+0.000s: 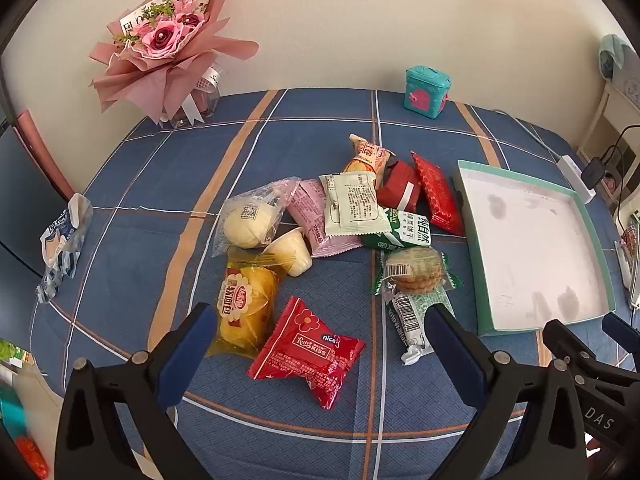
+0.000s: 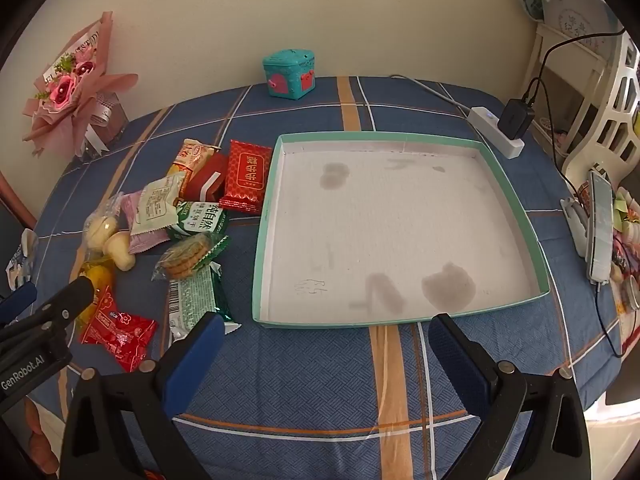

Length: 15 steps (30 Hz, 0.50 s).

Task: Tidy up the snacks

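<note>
Several wrapped snacks lie in a loose pile on the blue checked tablecloth. Nearest my left gripper [image 1: 320, 320] is a red Rater Kiss packet [image 1: 306, 354], with a yellow cake packet [image 1: 244, 304] to its left and a green biscuit pack [image 1: 416, 280] to its right. The left gripper hangs open above the red packet, holding nothing. A shallow teal box [image 2: 516, 196] with a stained white floor sits right of the pile. My right gripper [image 2: 324, 332] is open at the box's near edge, nothing between its fingers. The pile [image 2: 188, 216] lies left of it.
A pink bouquet [image 1: 168, 40] and a small teal toy box [image 1: 426, 90] stand by the wall. A white power strip [image 2: 496, 130] with a black charger and cable lies behind the box. A phone [image 2: 600, 224] rests at the right edge, and a crumpled wrapper [image 1: 64, 240] at the left.
</note>
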### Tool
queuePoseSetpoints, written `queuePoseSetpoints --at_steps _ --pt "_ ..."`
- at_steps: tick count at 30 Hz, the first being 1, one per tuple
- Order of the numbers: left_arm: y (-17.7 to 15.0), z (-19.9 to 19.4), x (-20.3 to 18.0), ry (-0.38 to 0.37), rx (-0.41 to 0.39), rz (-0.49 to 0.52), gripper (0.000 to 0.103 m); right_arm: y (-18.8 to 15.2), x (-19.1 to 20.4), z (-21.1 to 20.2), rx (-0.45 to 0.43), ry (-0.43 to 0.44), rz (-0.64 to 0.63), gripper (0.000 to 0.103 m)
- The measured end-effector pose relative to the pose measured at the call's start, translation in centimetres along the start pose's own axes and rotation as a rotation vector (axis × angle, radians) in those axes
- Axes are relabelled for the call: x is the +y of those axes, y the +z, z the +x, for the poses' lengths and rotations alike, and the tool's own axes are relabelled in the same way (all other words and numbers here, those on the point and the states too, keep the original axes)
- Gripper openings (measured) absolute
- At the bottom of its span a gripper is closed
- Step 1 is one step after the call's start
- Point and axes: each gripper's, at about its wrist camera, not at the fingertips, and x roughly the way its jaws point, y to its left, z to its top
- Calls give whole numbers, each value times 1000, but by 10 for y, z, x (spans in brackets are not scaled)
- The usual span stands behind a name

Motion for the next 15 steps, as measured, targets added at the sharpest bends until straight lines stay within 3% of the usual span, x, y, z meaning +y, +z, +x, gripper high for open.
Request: queuePoseSetpoints --at_steps 15 --pt "-2 4 3 -4 2 -1 103 0 0 0 0 -1 0 103"
